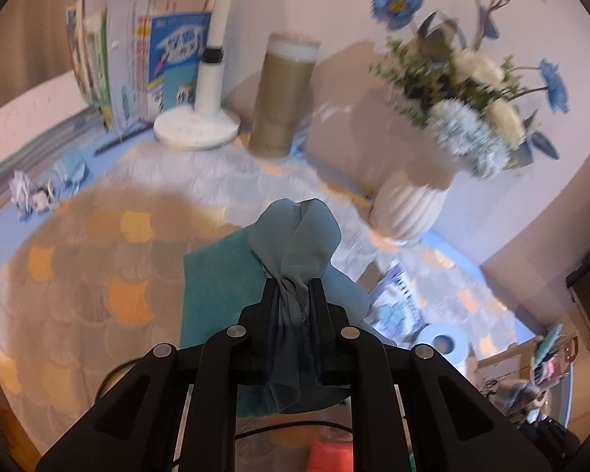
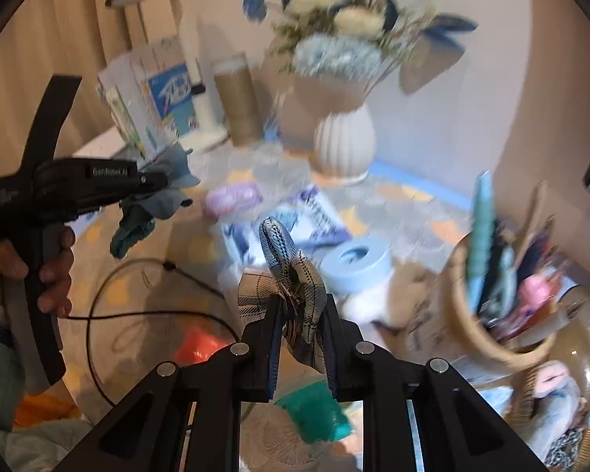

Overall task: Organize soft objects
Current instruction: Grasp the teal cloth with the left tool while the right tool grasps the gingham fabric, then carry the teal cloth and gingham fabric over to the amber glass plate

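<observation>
In the left wrist view the left gripper (image 1: 294, 291) sits at the lower centre of the frame, its jaws drawn nearly together on a blue-grey cloth (image 1: 295, 236); the cloth bunches upward past the fingertips and trails down between the black arms; behind it, lower centre, a teal cloth (image 1: 216, 275) lies flat on the scallop-patterned tablecloth (image 1: 78, 267). At the upper left of that frame stand upright booklets (image 1: 137, 59), a white lamp base (image 1: 196, 128) just beside them, and a tan tumbler (image 1: 281, 94) near the lamp; at the right a white ribbed vase (image 1: 409, 208) holds blue and white flowers (image 1: 472, 118); a pale blue tape roll (image 1: 444, 342) lies at the lower right.

In the right wrist view the right gripper (image 2: 301, 306) at the lower centre is closed down on a plaid cloth (image 2: 291, 271), which pokes up above the fingertips and hangs below them; at the left of this frame the left gripper (image 2: 153, 181) appears side-on, gripped by a hand (image 2: 39, 271), with the blue-grey cloth (image 2: 157, 196) dangling clear of the table; a black cable (image 2: 137, 314) loops across the tablecloth beneath it. A woven basket (image 2: 491, 338) crowded with items stands at the right edge; the picture is blurred there, so its contents cannot be told apart.
</observation>
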Available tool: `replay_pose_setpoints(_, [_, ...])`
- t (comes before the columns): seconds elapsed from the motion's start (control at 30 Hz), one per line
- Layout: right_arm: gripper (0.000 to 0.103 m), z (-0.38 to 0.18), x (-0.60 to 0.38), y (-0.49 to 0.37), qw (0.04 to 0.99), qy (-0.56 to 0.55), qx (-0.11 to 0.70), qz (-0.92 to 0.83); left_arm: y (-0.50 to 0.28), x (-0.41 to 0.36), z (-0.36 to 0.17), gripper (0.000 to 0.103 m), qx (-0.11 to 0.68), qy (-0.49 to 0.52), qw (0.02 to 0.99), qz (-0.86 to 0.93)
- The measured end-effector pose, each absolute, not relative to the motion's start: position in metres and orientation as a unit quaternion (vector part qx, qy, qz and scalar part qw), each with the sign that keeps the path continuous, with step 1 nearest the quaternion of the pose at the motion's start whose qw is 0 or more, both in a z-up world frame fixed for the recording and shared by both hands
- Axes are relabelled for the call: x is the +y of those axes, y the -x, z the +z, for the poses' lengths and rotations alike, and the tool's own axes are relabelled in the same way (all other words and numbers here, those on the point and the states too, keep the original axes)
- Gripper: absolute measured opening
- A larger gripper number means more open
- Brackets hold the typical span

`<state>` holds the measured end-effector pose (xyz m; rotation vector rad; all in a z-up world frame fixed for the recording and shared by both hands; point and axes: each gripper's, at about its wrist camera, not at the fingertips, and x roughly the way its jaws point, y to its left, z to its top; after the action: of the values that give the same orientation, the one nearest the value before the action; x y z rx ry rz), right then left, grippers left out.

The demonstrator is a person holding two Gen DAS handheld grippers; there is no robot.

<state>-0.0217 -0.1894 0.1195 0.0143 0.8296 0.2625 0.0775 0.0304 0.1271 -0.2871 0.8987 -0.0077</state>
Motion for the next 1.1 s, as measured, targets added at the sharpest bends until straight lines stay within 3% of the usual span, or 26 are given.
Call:
replay_pose_setpoints(0.53, [0.018, 0.214, -0.289, 0.061, 0.957, -0.092, 0.274, -0.01, -0.048, -0.07, 0.263, 0.011, 0.241, -0.026, 0.961, -0.134])
replay_pose_setpoints(0.6, [0.018, 0.22, -0.316, 0.074, 0.957, -0.108, 0.263, -0.05, -0.045, -0.094, 0.271, 0.011, 0.23, -0.037, 0.956, -0.175])
replay_pose_setpoints(0.7, [0.008, 0.228, -0.348, 0.093, 0.956, -0.111, 0.25, -0.11, -0.042, -0.13, 0.278, 0.011, 0.223, -0.049, 0.944, -0.238])
replay_pose_setpoints(0.97, [0.008, 0.233, -0.421, 0.159, 0.93, -0.156, 0.229, -0.243, -0.014, -0.232, 0.286, 0.012, 0.206, -0.092, 0.892, -0.392])
replay_pose_setpoints(1.1, [0.008, 0.225, -0.437, 0.175, 0.92, -0.2, 0.245, -0.23, 0.009, -0.278, 0.281, 0.012, 0.209, -0.116, 0.856, -0.457])
